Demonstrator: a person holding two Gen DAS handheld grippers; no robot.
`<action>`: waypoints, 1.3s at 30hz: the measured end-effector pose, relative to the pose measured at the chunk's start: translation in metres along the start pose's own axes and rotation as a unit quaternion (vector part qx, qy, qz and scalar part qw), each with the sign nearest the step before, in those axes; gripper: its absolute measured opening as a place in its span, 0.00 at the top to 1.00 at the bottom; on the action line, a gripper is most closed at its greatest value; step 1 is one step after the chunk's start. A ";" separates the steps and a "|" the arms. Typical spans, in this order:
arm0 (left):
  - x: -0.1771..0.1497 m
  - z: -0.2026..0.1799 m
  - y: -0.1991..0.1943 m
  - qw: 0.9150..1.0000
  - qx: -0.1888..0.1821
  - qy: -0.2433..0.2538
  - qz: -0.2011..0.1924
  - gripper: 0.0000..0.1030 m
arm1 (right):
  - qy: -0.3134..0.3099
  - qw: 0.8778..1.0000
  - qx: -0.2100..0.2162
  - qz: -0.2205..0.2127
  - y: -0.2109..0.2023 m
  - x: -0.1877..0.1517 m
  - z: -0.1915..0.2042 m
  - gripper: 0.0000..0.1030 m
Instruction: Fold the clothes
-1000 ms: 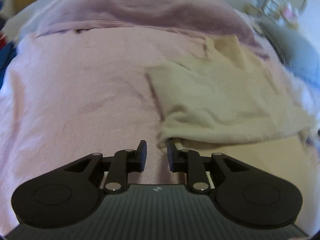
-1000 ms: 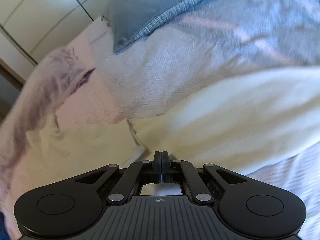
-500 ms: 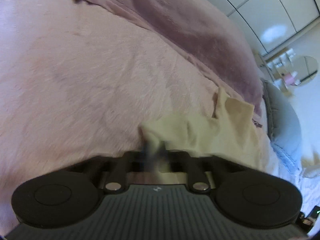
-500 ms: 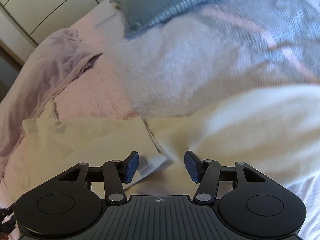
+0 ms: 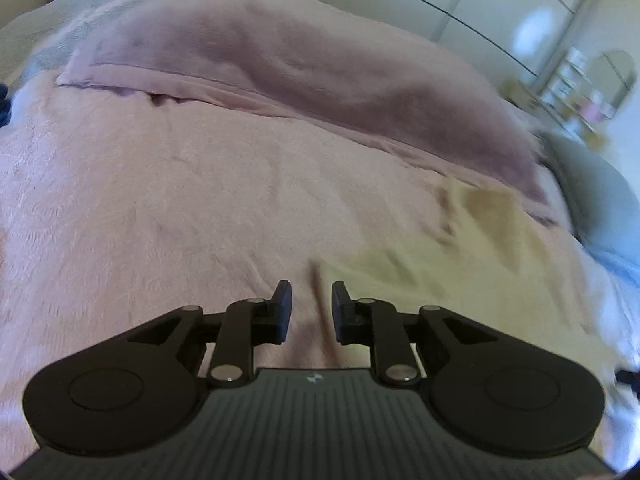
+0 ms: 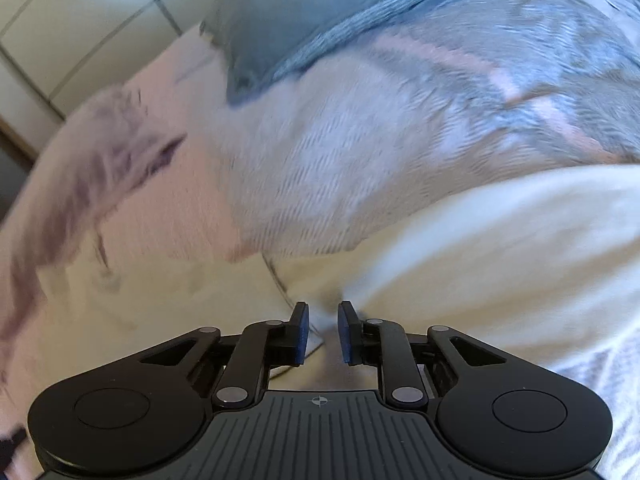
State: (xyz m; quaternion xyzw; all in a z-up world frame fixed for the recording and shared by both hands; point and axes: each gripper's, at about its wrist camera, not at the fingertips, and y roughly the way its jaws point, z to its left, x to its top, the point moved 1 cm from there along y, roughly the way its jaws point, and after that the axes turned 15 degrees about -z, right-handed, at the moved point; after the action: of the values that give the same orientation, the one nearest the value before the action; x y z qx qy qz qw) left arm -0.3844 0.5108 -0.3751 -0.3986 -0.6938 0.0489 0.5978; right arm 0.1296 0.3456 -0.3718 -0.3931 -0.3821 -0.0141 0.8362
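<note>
Bed with pink blanket [image 5: 180, 208], mauve throw [image 5: 320, 80] bunched across the far side, white wardrobe doors [image 5: 500, 4] behind. Left hand-held gripper [image 5: 308, 308]: released, fingers apart, nothing between them, hovering low over pink blanket, pointing up the bed. Cream garment [image 5: 460, 264] just right of and ahead of the tips, lying flat on the blanket, blurred. Right hand-held gripper [image 6: 323, 330]: released, narrow gap, blue pads [image 6: 302, 332] straddling a fold of the cream garment [image 6: 500, 248], contact not clear. Beyond: grey-blue patterned quilt [image 6: 400, 140], grey pillow [image 6: 304, 12]. Right view motion-blurred.
</note>
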 end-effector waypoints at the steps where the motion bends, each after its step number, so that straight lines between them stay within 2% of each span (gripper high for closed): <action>1: -0.006 -0.007 -0.005 1.000 -0.012 0.018 0.007 0.85 | 0.018 1.000 0.006 -0.005 -0.006 0.001 -0.004 0.78; 4: -0.024 -0.028 -0.019 0.996 -0.048 0.070 0.029 0.83 | 0.060 0.998 0.034 -0.004 -0.013 -0.001 -0.013 0.67; 5: -0.027 -0.026 -0.016 0.997 -0.035 0.063 0.037 0.80 | 0.070 0.997 0.043 0.002 -0.011 -0.003 -0.015 0.64; 7: -0.031 -0.022 -0.010 0.997 -0.011 0.048 0.052 0.75 | 0.087 0.995 0.048 0.027 -0.001 -0.008 -0.019 0.63; 9: -0.036 -0.018 -0.005 0.997 0.013 0.034 0.067 0.76 | 0.096 0.993 0.034 0.058 0.008 -0.011 -0.024 0.63; 11: -0.027 -0.026 -0.016 0.998 0.027 0.038 0.048 0.79 | 0.103 0.992 0.036 0.054 0.004 -0.006 -0.028 0.63; 13: -0.019 -0.036 -0.030 0.999 0.016 0.038 0.035 0.81 | 0.101 0.993 0.042 0.034 -0.008 0.002 -0.032 0.63; 15: -0.022 -0.047 -0.034 0.999 0.002 0.034 0.042 0.80 | 0.125 0.990 0.055 0.024 -0.011 0.008 -0.039 0.63; 18: -0.031 -0.056 -0.030 0.998 0.004 0.021 0.054 0.80 | 0.170 0.980 0.076 0.065 0.011 0.005 -0.042 0.62; 21: -0.042 -0.061 -0.022 0.998 0.016 0.004 0.066 0.80 | 0.152 0.983 0.061 0.089 0.031 -0.001 -0.033 0.63; 22: -0.046 -0.063 -0.019 0.997 0.020 -0.002 0.070 0.80 | 0.137 0.985 0.060 0.087 0.033 -0.002 -0.028 0.70; 23: -0.050 -0.064 -0.017 0.997 0.023 -0.008 0.074 0.81 | 0.117 0.987 0.060 0.087 0.033 -0.001 -0.023 0.95; 25: -0.050 -0.060 -0.015 0.997 0.026 -0.019 0.074 0.81 | 0.083 0.992 0.058 0.074 0.021 0.002 -0.018 0.95; 28: -0.048 -0.058 -0.010 0.996 0.034 -0.006 0.077 0.84 | 0.047 0.996 0.051 0.055 0.000 0.003 -0.014 0.95; 32: -0.045 -0.067 -0.002 0.995 0.048 0.022 0.088 0.84 | 0.056 0.994 0.042 0.081 0.016 -0.008 -0.023 0.94; 34: -0.041 -0.073 -0.007 0.995 0.046 0.031 0.086 0.84 | 0.070 0.992 0.044 0.092 0.022 -0.008 -0.027 0.91; 36: -0.040 -0.079 -0.011 0.996 0.030 0.041 0.077 0.81 | 0.074 0.993 0.049 0.073 0.007 0.000 -0.029 0.69; 37: -0.039 -0.082 -0.013 0.996 0.023 0.046 0.074 0.79 | 0.068 0.995 0.051 0.057 -0.002 0.003 -0.030 0.64; 38: -0.044 -0.082 -0.008 0.994 0.039 0.054 0.089 0.76 | 0.055 0.996 0.052 0.045 -0.009 0.004 -0.033 0.57; 39: -0.048 -0.081 -0.004 0.991 0.053 0.062 0.102 0.80 | 0.048 0.997 0.047 0.042 -0.014 0.005 -0.039 0.57</action>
State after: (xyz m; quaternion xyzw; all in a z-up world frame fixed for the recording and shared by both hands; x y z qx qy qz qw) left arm -0.3173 0.4457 -0.3884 -0.4373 -0.6075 0.1223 0.6517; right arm 0.1531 0.3111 -0.3748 -0.3677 -0.3247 0.0208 0.8712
